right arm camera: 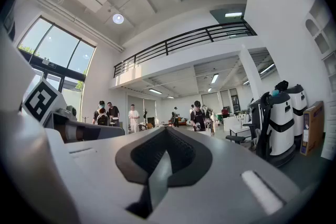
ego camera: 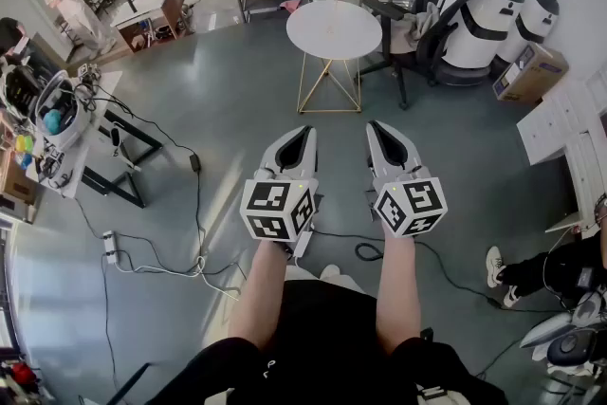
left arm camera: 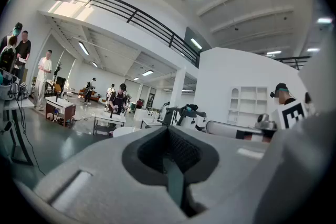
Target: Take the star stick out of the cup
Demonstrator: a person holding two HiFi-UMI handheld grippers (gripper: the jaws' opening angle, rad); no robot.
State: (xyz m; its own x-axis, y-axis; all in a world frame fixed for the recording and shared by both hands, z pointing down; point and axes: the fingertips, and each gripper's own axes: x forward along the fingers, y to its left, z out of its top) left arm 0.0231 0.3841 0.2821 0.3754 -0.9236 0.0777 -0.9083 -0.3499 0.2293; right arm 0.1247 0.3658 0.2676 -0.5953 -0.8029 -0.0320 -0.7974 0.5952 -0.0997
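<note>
Left tool (ego camera: pixel 302 136): jaws closed together, nothing in them.
Right tool (ego camera: pixel 379 130): the same, closed and empty.
Risk: cup and star stick nowhere in sight; floor cable (ego camera: pixel 198 213) could trip the search.

The head view looks steeply down from above the person's forearms (ego camera: pixel 261 285) onto the left claw (ego camera: pixel 307 132) and the right claw (ego camera: pixel 376 126), close below it and side by side, with the floor (ego camera: pixel 218 109) spreading beyond their tips. Each gripper view sits low just behind its own claw and faces forward along it and up into the hall, so the claw fills the lower half. With the head view, the left one shares the round table (ego camera: pixel 334 28) ahead of the claws, and the right one shares the robots (right arm camera: pixel 282 113) off to the right claw's right.
</note>
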